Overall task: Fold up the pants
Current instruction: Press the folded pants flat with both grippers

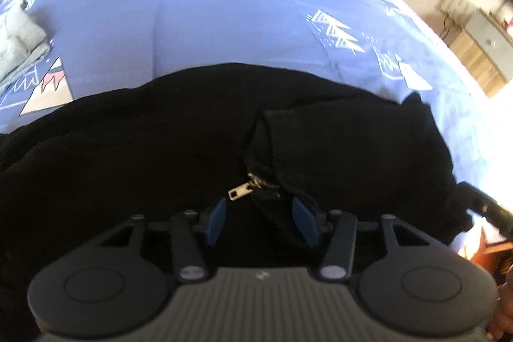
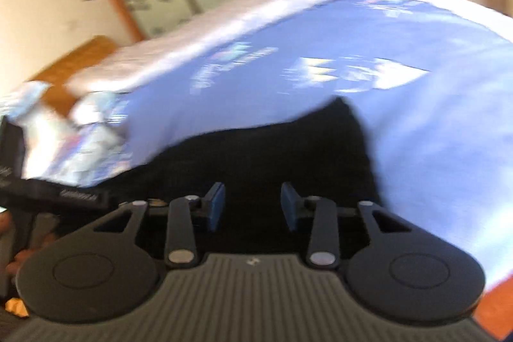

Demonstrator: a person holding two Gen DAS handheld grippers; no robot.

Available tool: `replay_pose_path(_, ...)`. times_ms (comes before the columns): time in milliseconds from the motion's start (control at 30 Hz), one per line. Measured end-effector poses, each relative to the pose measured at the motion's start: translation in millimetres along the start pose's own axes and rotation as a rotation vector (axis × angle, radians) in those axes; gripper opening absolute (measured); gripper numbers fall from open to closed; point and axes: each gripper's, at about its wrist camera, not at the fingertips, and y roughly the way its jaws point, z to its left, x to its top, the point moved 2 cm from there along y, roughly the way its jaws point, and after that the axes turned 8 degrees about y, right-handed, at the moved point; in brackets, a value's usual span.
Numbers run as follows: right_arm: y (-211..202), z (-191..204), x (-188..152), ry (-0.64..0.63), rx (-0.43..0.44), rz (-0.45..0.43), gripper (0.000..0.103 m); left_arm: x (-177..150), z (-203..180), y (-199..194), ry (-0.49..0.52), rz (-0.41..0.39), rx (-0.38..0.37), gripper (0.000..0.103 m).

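The black fabric pants (image 1: 160,149) carry a silver metal zipper pull (image 1: 236,192). The blue bedsheet (image 1: 224,31) is printed with white pine trees (and a "VINTAGE" label). Both tongs have blue pads (image 1: 215,221) on black arms.

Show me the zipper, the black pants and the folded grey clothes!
zipper (image 1: 236,191): left wrist view, on its metal pull tab.
black pants (image 1: 144,149): left wrist view, on the flat cloth left of the zipper.
folded grey clothes (image 1: 19,44): left wrist view, on the top layer.
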Motion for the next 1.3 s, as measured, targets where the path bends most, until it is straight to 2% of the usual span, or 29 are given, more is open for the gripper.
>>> replay_pose_path(133,17.8,-26.6,-9.0,0.092,-0.123,0.043,0.039,-3.9,-13.4,8.4,0.054,0.01,0.098,0.047)
replay_pose_path(167,26.0,-31.5,-9.0,0.12,-0.136,0.064,0.033,-5.2,-12.7,11.9,0.05,0.021,0.116,0.048)
replay_pose_path(233,26.6,-35.7,-10.1,0.157,-0.117,0.048,0.031,-6.7,-9.6,15.1,0.033,0.023,0.121,0.05)
replay_pose_path(500,32.8,-33.5,-8.5,0.175,-0.09,0.041,0.031,-10.0,-13.5,11.5,0.037,0.012,0.163,0.053)
replay_pose_path(833,15.3,-49.9,-11.9,0.193,-0.078,0.033,0.031,-14.8,-14.7,4.5,0.034,-0.005,0.177,0.055)
replay_pose_path(900,11.8,-47.6,-12.2,0.185,-0.084,0.025,0.032,-15.5,-18.2,3.0,0.038,-0.015,0.187,0.055)
replay_pose_path(967,6.8,-40.4,-11.6,0.162,-0.075,-0.002,0.037,-18.1,-17.3,-1.9,0.046,-0.024,0.197,0.055)
replay_pose_path(1067,2.4,-24.3,-10.5,0.105,-0.061,-0.034,0.038,-20.6,-14.1,-6.1,0.034,-0.028,0.193,0.055)
replay_pose_path(1300,9.3,-14.1,-15.0,0.097,-0.066,0.009,0.038,-24.3,-9.0,-7.0,0.008,-0.029,0.184,0.055)
